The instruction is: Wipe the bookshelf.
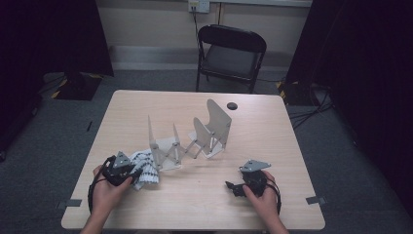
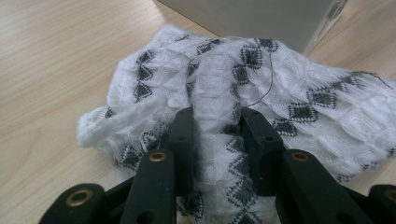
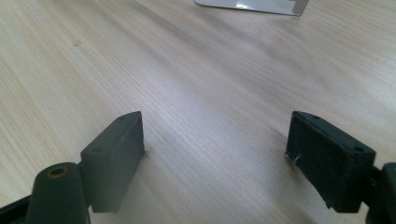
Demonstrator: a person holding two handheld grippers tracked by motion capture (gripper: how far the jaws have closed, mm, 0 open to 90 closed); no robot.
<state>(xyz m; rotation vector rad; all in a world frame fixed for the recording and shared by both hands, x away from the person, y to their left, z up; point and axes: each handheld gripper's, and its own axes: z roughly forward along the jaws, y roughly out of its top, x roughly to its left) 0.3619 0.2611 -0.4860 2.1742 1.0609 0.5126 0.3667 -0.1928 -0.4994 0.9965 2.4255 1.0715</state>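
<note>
A white knitted cloth with black diamond patterns lies bunched on the wooden table, against the left end of a grey expanding rack. My left gripper has both jaws pressed on a raised fold of that cloth; from above the gripper sits at the cloth near the table's front left. My right gripper rests low over bare wood, jaws wide apart with nothing between them; in the high view it is at the front right, held by a hand.
The rack's upright grey plates stand across the table's middle. A small dark round disc lies near the far edge. A black folding chair stands behind the table. The rack's base corner shows ahead of the right gripper.
</note>
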